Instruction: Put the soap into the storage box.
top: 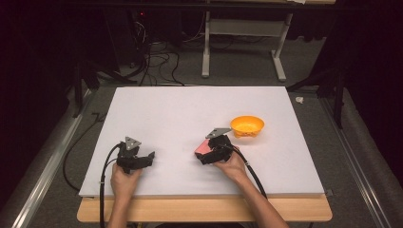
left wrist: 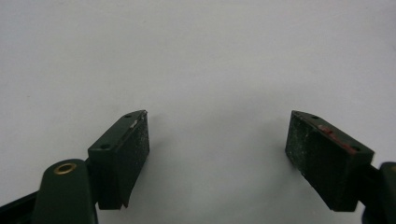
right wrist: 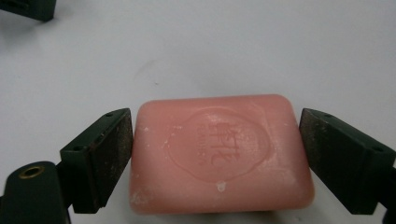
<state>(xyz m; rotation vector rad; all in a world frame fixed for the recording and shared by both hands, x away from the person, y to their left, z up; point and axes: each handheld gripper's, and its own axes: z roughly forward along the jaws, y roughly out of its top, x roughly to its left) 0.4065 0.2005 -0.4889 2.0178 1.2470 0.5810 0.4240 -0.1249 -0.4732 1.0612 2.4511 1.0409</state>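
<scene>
A pink bar of soap (right wrist: 219, 158) with a stamped emblem lies flat on the white tabletop (top: 190, 109). My right gripper (right wrist: 215, 116) is down around it, one black pad on each short side of the bar. The left pad sits right at the soap's edge and the right pad is close beside it; I see no squeeze. In the high view the soap (top: 203, 147) peeks out pink under my right gripper (top: 205, 153), right of centre. My left gripper (top: 145, 159) rests near the front left. Its jaws (left wrist: 219, 114) stand wide apart over bare white surface with nothing between them.
An orange bowl (top: 247, 126) stands on the table just behind and to the right of my right gripper. The white board ends at a wooden front edge (top: 204, 209). Cables, table legs and dark stands are on the floor beyond the far edge.
</scene>
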